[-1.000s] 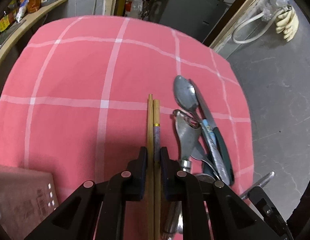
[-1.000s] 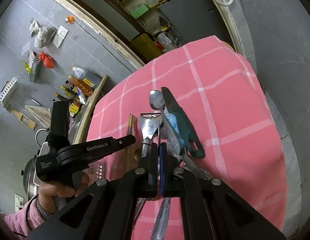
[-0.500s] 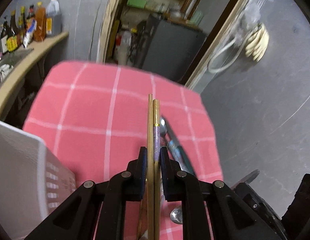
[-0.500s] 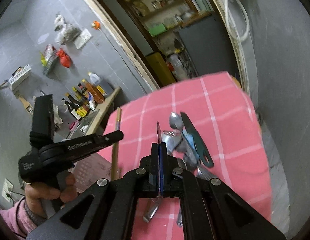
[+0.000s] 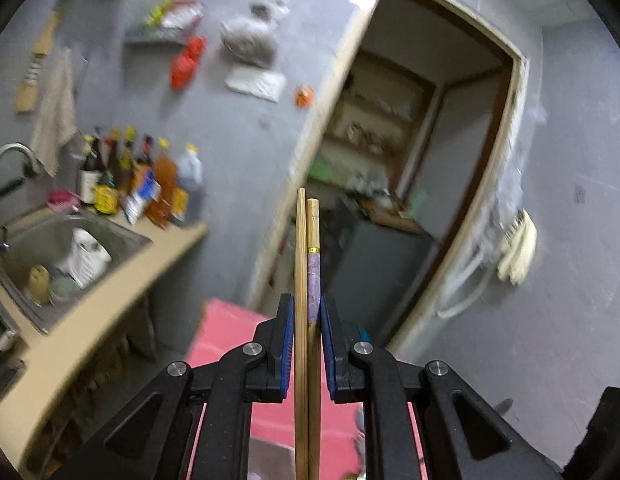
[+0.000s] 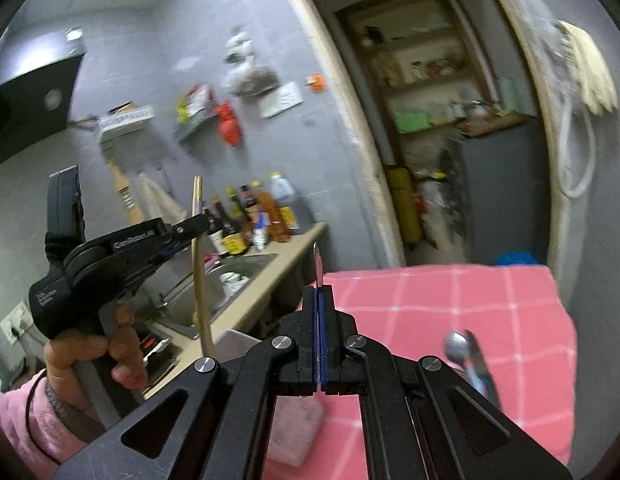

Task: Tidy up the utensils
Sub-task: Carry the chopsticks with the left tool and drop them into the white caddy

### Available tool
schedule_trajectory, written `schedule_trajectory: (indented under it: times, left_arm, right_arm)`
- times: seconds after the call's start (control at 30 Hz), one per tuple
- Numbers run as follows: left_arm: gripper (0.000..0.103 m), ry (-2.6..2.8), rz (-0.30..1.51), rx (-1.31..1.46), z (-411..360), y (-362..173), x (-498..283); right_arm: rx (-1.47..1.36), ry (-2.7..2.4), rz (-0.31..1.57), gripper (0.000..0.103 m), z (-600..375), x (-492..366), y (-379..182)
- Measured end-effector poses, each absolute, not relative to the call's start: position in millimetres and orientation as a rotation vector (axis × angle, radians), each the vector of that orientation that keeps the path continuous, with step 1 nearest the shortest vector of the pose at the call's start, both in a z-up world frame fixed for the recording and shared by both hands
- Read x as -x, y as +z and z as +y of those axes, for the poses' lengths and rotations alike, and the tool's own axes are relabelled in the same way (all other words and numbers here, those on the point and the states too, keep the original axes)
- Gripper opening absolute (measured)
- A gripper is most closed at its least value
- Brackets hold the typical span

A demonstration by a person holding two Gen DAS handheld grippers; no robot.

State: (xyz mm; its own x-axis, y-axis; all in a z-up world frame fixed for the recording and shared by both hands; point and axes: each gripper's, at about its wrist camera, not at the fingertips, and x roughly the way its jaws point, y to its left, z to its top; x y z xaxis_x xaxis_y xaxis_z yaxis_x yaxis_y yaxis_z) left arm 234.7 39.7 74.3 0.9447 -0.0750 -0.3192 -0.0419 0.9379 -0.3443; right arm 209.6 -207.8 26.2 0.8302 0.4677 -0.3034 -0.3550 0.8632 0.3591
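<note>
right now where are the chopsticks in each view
Left wrist view: the chopsticks stand upright at centre, clamped in the left gripper.
Right wrist view: they appear left of centre, nearly vertical, held by the left gripper.
Shared landmark: the row of bottles on the counter by the sink.

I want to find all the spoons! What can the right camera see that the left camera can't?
Only the right wrist view shows a spoon lying on the pink tablecloth, the right gripper pinching a thin blade, and the hand holding the left gripper. Only the left wrist view shows the purple band on the chopsticks up close. Both show the bottles, sink and doorway.
</note>
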Motion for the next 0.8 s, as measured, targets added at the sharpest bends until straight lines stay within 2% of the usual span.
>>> schedule_trajectory:
  times: [0.23, 0.43, 0.8]
  left_arm:
    - [0.012, 0.052, 0.266, 0.364, 64, 45, -232]
    - [0.013, 0.061, 0.329, 0.368, 71, 17, -232]
    - [0.013, 0.058, 0.461, 0.334, 71, 14, -230]
  right_arm:
    - [-0.156, 0.535, 0.438, 0.001, -155, -218, 21]
    - [-0.088, 0.572, 0.534, 0.001, -129, -227, 7]
    - [-0.099, 0.59, 0.648, 0.001, -117, -233, -18]
